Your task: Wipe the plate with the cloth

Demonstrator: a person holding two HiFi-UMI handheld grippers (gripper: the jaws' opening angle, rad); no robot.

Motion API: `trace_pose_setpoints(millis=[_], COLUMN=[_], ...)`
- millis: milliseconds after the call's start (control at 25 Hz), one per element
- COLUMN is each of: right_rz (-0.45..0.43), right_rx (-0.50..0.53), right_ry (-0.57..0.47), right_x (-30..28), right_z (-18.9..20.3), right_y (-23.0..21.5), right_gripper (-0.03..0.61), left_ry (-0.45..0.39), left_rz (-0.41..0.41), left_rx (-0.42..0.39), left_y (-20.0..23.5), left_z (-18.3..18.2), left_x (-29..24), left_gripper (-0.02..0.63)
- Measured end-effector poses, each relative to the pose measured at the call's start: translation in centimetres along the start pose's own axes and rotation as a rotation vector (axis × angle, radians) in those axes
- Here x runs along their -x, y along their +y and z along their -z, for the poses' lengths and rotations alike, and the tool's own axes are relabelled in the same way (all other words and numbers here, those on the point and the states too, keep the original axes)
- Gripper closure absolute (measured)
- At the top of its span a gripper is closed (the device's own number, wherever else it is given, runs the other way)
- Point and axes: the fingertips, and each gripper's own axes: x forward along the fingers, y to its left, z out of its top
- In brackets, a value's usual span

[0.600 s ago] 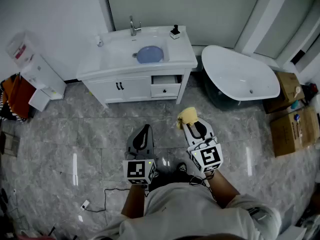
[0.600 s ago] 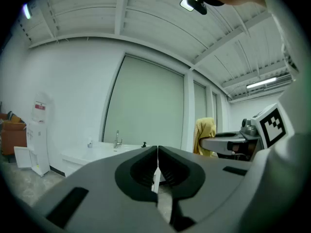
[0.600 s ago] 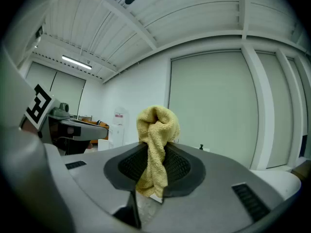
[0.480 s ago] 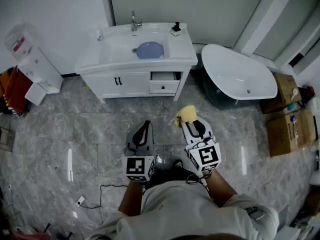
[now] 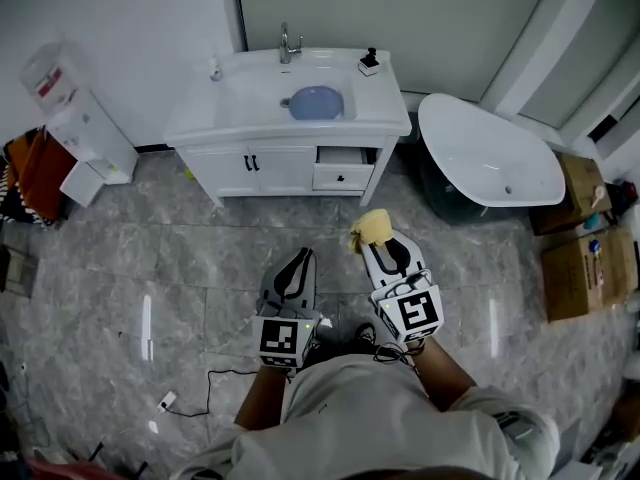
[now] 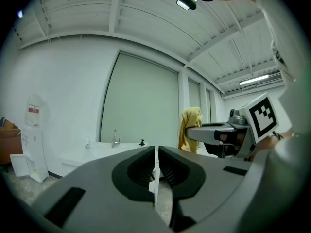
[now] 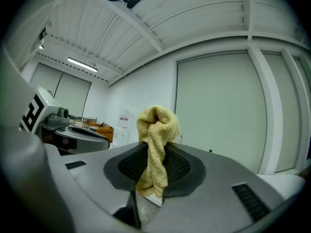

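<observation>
The right gripper (image 5: 383, 250) is clamping the yellow cloth (image 5: 372, 229), while the left gripper (image 5: 297, 261) is hanging closed, empty. The blue plate (image 5: 317, 102) is lying mid-surface (image 5: 235, 120), well apart.

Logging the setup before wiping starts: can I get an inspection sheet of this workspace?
Surface: white vanity top, across the floor from the person.
Job's things: blue plate in the sink basin; yellow cloth in the right gripper.
Clutter: soap dispenser right of the faucet.
Grippers: left gripper shut, empty; right gripper shut on the cloth.
Cables: cable lying on the floor tiles.
Surroundings: bathtub, cardboard boxes, water dispenser.
</observation>
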Motion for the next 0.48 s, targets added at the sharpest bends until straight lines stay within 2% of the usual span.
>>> trace_pose_setpoints(millis=[120,240,480], right_rz=[0.013,0.046,0.095], right_rx=[-0.008,-0.028,-0.063], right_ry=[0.015,0.034,0.056], right_x=[-0.3,-0.3,-1.0], right_z=[0.6,1.4,3.4], right_y=[-0.3,-0.8,-1.8], right_gripper=[0.492,0.492,0.492], left_ry=[0.022,0.044,0.079], left_rz=[0.023,0.036,0.108], left_rx=[0.013,0.018,-0.006], left_y=[0.3,0.9,0.8], left_z=[0.9,1.9,3.4], left_x=[-0.2,-0.6,-2.7], left_gripper=[0.586,0.485,0.485])
